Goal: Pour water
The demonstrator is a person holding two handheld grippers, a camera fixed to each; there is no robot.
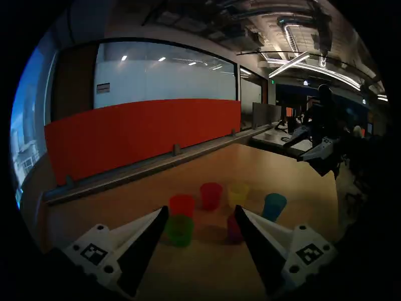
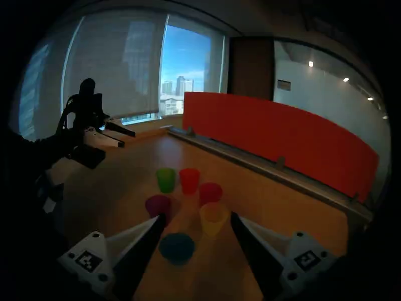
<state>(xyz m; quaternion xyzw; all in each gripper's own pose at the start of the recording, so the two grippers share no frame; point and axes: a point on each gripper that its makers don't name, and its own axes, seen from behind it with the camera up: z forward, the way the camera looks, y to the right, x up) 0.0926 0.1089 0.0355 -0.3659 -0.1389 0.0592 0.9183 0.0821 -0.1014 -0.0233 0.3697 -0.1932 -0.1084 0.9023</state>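
Several small plastic cups stand in a cluster on the wooden table (image 1: pixel 280 170): green (image 1: pixel 179 230), orange-red (image 1: pixel 181 204), red (image 1: pixel 211 194), yellow (image 1: pixel 238 193), blue (image 1: pixel 274 205) and purple (image 1: pixel 233 228). My left gripper (image 1: pixel 200 209) is open just short of them, with the green and purple cups by its fingertips. The right gripper view takes in the same cluster from the other side; the blue cup (image 2: pixel 176 248) and the yellow cup (image 2: pixel 213 217) are nearest. My right gripper (image 2: pixel 197 216) is open, nothing between its fingers. Each gripper appears far off in the other's view, the right one (image 1: pixel 312 144) and the left one (image 2: pixel 113 135).
A red partition (image 1: pixel 145 130) with a metal rail runs along the table's far edge. Windows (image 2: pixel 190 75) lie beyond the table's end. A person's dark sleeve (image 2: pixel 35 150) holds the distant left gripper. Bare tabletop (image 2: pixel 295 210) surrounds the cups.
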